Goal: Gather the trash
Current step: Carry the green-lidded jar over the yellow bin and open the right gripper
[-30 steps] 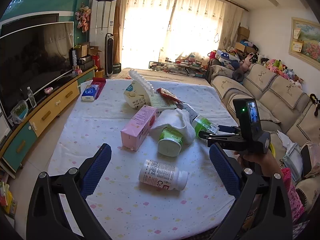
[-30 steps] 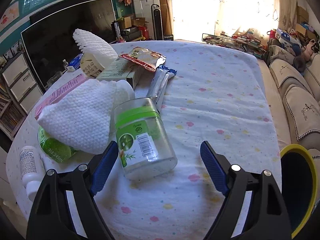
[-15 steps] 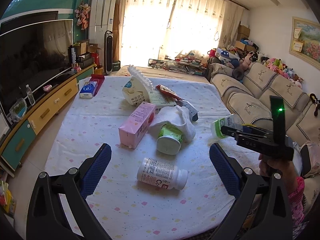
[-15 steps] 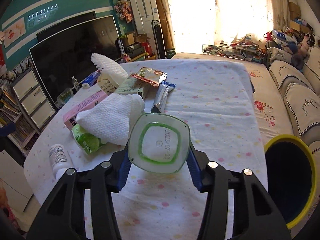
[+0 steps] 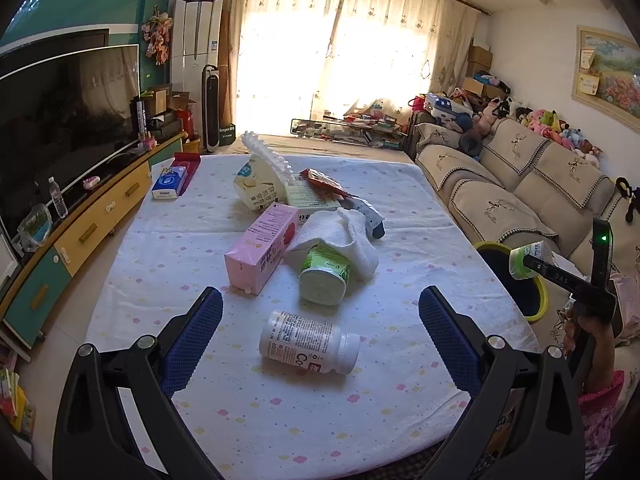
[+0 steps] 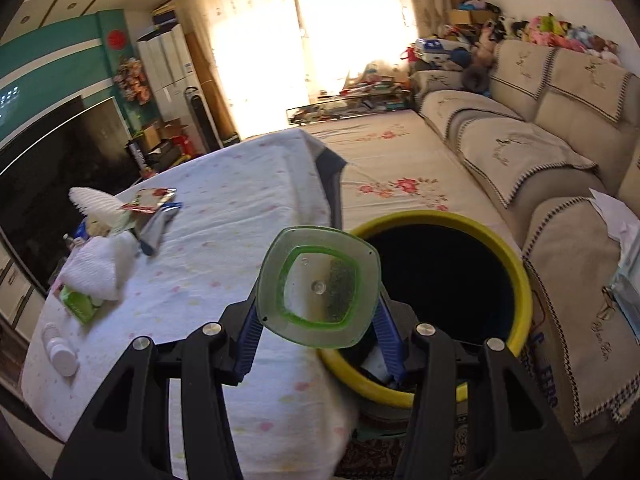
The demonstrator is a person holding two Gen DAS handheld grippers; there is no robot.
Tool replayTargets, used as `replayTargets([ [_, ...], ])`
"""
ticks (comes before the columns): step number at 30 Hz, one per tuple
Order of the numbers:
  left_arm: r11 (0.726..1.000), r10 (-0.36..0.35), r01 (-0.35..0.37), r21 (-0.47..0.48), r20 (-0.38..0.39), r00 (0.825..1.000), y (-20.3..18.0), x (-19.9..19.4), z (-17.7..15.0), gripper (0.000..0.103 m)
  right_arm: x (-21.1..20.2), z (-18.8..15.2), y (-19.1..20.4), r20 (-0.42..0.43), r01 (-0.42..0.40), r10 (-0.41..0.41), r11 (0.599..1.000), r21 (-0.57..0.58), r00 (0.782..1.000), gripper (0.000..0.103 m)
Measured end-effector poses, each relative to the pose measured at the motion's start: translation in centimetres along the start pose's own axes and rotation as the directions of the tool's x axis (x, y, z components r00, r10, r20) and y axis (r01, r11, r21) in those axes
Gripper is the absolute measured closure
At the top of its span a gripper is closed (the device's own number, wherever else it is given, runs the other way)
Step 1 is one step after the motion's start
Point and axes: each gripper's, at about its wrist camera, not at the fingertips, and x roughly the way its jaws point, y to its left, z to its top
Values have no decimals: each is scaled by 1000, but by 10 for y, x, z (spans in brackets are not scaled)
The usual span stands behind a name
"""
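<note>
While lying at lower centre of the left view between the spread, empty left tool (image 5: 320, 320), white bottle (image 5: 308, 342) waits on the counter (image 5: 160, 248). Swung off the counter within the last second, now at centre-right over yellow-rimmed bin (image 6: 516, 264): clear green-banded jar (image 6: 318, 286), clenched in right tool (image 6: 316, 330). Only needs letting go.

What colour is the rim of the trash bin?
Yellow; the trash bin rim shows best in the right wrist view.
</note>
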Motion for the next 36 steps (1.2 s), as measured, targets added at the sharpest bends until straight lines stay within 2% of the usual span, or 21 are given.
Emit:
replayTargets([
  [6, 1000, -4, 4, 19, -8, 1000, -10, 4, 0, 6, 26, -9, -46, -48, 110, -107, 991, 70, 993, 55],
  [13, 999, -1, 2, 35, -22, 1000, -16, 9, 0, 6, 54, -17, -65, -97, 162, -154, 983, 85, 983, 55],
  [22, 999, 0, 2, 36, -39, 999, -17, 16, -1, 6, 67, -15, -65, -123, 178, -167, 981, 82, 978, 54],
  [26, 999, -1, 2, 33, -44, 999, -17, 19, -2, 6, 62, -12, -62, -108, 171, -162, 982, 83, 981, 48],
  [36, 999, 11, -9, 32, -77, 997, -10, 34, -9, 6, 44, -8, -50, -82, 146, -140, 987, 64, 987, 46],
])
